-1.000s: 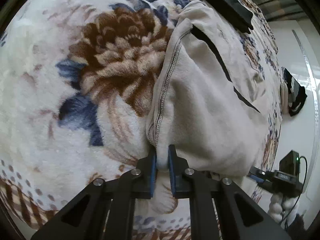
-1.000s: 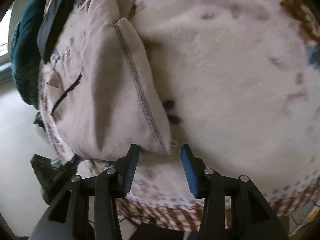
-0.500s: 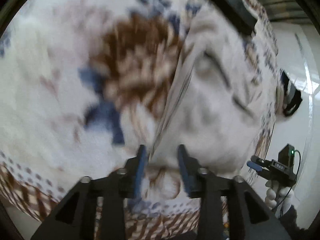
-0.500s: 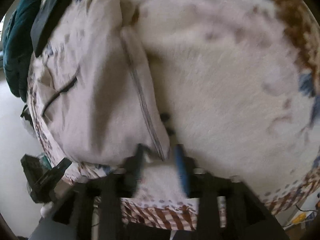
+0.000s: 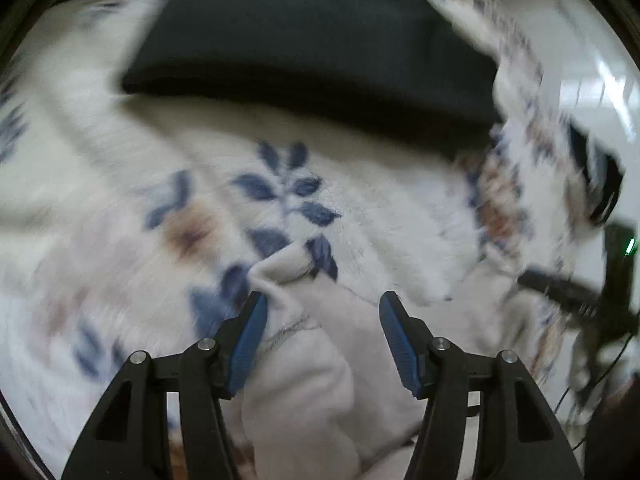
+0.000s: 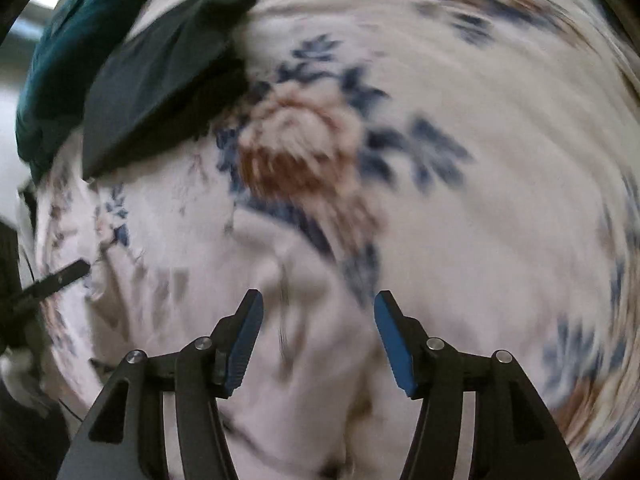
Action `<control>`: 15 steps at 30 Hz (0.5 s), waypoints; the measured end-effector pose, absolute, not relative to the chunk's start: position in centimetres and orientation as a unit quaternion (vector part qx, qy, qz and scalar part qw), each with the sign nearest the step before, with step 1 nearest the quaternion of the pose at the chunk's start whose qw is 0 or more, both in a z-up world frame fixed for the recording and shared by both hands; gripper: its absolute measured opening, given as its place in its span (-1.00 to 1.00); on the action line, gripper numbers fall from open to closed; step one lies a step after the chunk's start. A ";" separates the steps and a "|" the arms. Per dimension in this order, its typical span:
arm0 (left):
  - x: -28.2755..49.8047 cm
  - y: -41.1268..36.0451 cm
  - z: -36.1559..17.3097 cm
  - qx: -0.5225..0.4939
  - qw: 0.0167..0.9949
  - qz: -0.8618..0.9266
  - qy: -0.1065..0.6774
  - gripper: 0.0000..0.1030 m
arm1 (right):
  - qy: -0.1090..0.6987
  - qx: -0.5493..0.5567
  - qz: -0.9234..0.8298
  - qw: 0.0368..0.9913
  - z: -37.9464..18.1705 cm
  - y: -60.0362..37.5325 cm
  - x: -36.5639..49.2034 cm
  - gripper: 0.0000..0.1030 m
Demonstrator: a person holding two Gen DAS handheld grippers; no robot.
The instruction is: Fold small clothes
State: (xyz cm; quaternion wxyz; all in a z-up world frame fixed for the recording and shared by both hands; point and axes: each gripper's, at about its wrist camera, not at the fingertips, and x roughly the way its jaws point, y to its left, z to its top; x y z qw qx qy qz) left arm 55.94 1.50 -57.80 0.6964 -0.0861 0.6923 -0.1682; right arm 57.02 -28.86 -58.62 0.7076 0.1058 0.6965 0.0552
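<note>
Both the left tool (image 5: pixel 320 336) and right tool (image 6: pixel 318 332) are held open over a soft cream fleece garment (image 5: pixel 320 364) bunched on a fluffy floral blanket (image 5: pixel 120 200); a dark folded cloth (image 5: pixel 320 40) lies at 12 o'clock.

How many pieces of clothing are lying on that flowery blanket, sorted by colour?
Cream garment: 1
Black garment: 1
Teal garment: 1
Total: 3, all on the floral blanket. The views are blurred, so more could be hidden.

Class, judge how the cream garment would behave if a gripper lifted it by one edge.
The cream garment is bunched in soft folds, so it would probably droop limply. It looks thin, likely light. The plush floral blanket beneath may drag on it slightly.
</note>
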 end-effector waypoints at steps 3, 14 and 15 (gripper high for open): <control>56.1 0.1 -58.3 -0.044 0.705 -0.171 0.687 -0.39 | 0.726 0.086 0.070 0.678 -61.2 -27.3 59.2 0.19; 49.4 4.4 -49.6 -0.120 0.761 -0.186 0.610 -0.99 | 0.659 0.094 0.094 0.740 -54.1 -26.7 54.8 -0.90; 48.5 4.6 -48.8 -0.127 0.763 -0.191 0.604 -0.99 | 0.653 0.096 0.097 0.745 -53.1 -26.7 53.6 -0.90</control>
